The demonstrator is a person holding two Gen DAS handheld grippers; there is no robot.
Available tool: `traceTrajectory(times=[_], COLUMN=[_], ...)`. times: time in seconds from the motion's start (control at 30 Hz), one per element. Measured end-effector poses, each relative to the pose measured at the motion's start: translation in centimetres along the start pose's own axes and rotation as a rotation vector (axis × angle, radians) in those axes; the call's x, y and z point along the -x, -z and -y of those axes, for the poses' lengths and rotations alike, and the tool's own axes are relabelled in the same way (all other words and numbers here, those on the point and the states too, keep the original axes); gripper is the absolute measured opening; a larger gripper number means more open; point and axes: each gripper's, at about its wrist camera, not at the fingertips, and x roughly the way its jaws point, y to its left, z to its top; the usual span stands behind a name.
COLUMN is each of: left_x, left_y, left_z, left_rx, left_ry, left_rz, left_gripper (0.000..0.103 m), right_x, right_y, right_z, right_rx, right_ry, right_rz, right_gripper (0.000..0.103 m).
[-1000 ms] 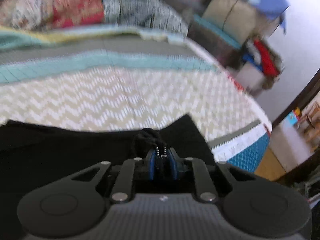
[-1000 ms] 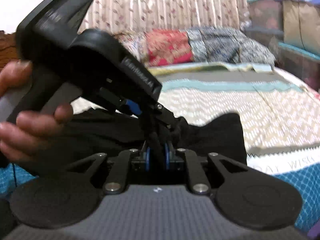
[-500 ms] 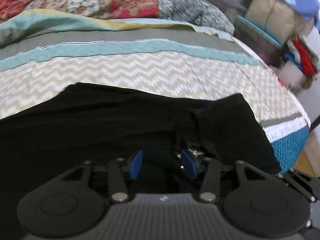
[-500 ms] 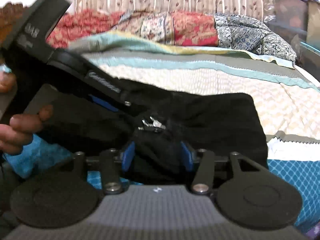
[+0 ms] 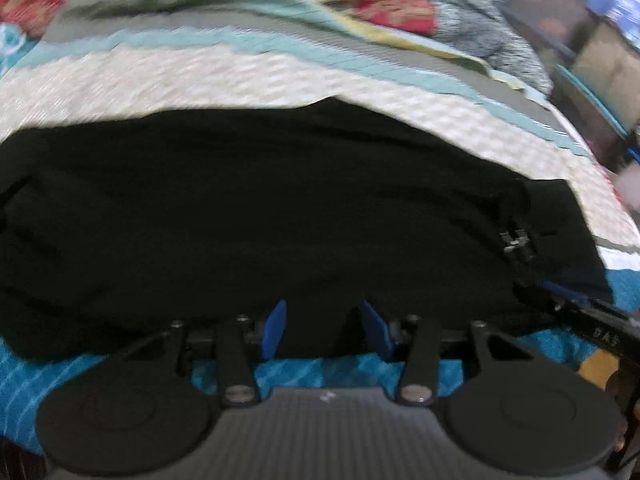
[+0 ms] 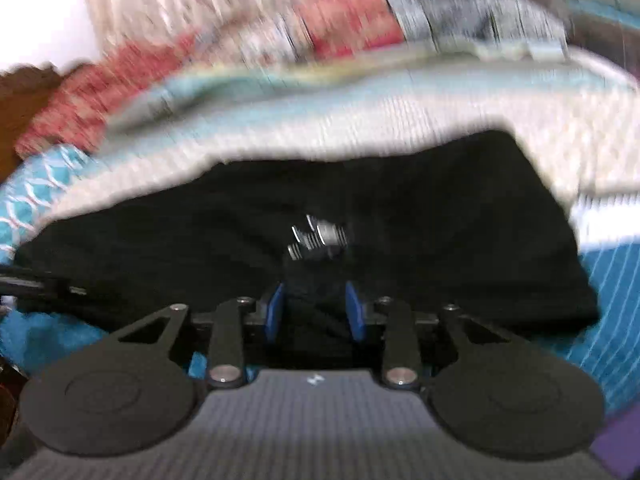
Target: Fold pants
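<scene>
The black pants (image 5: 280, 208) lie spread on the bed (image 5: 224, 76); my left gripper (image 5: 324, 330) has just been closing, pads apart over the near hem; my right gripper (image 6: 316, 314), closing too, straddles bunched waistband cloth; grip unclear.

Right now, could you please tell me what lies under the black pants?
The black pants lie on a bedspread: cream zigzag fabric shows beyond them and teal patterned fabric at the near edge. What lies directly beneath the pants is covered.
</scene>
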Motion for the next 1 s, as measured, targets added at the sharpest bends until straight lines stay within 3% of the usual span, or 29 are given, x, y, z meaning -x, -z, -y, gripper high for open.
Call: traceTrajectory(times=[0.07, 0.13, 0.2, 0.3, 0.43, 0.5, 0.6, 0.8, 0.87, 0.9, 0.93, 0.97, 1.0], left_x=[0.7, 2.3, 4.2, 6.5, 7.8, 8.2, 7.8, 4.4, 3.5, 3.2, 2.8, 2.5, 2.6], left_y=[0.4, 0.6, 1.2, 2.3, 3.4, 3.7, 3.2, 0.8, 0.0, -0.3, -0.7, -1.0, -1.1], left_z=[-1.0, -2.0, -3.3, -6.5, -12.3, -15.2, -18.8, -23.3, -23.5, -23.2, -22.9, -22.6, -22.2], left_rx=[0.024, 0.038, 0.049, 0.130, 0.342, 0.441, 0.559, 0.738, 0.719, 0.700, 0.673, 0.645, 0.625], left_ry=[0.029, 0.082, 0.118, 0.090, 0.001, -0.024, -0.033, 0.005, 0.012, 0.003, -0.026, -0.045, -0.041], left_rz=[0.013, 0.060, 0.123, 0.200, 0.206, 0.222, 0.236, 0.228, 0.258, 0.264, 0.260, 0.254, 0.255], left_gripper=[0.039, 0.042, 0.055, 0.075, 0.087, 0.098, 0.103, 0.102, 0.099, 0.085, 0.074, 0.051, 0.043], right_x=[0.6, 2.2, 3.1, 2.7, -0.1, -1.6, -4.0, -8.3, -10.7, -12.6, -13.5, -13.7, -13.9], right_y=[-0.7, -1.0, -1.1, -1.0, -1.3, -1.6, -2.7, -4.4, -3.8, -2.8, -2.0, -1.8, -1.9], right_z=[-1.1, -2.9, -5.2, -8.9, -12.9, -15.5, -19.5, -25.3, -26.5, -26.9, -26.8, -26.5, -26.3], right_rx=[0.018, 0.066, 0.147, 0.227, 0.231, 0.245, 0.245, 0.109, 0.066, 0.047, 0.029, 0.009, -0.008], right_ry=[0.044, 0.089, 0.072, -0.015, -0.127, -0.192, -0.316, -0.496, -0.529, -0.523, -0.514, -0.528, -0.532], right_rz=[-0.010, 0.057, 0.107, 0.082, -0.029, -0.078, -0.134, -0.219, -0.340, -0.446, -0.460, -0.447, -0.454], right_gripper=[0.038, 0.037, 0.038, 0.038, 0.034, 0.030, 0.023, 0.021, 0.023, 0.023, 0.020, 0.017, 0.017])
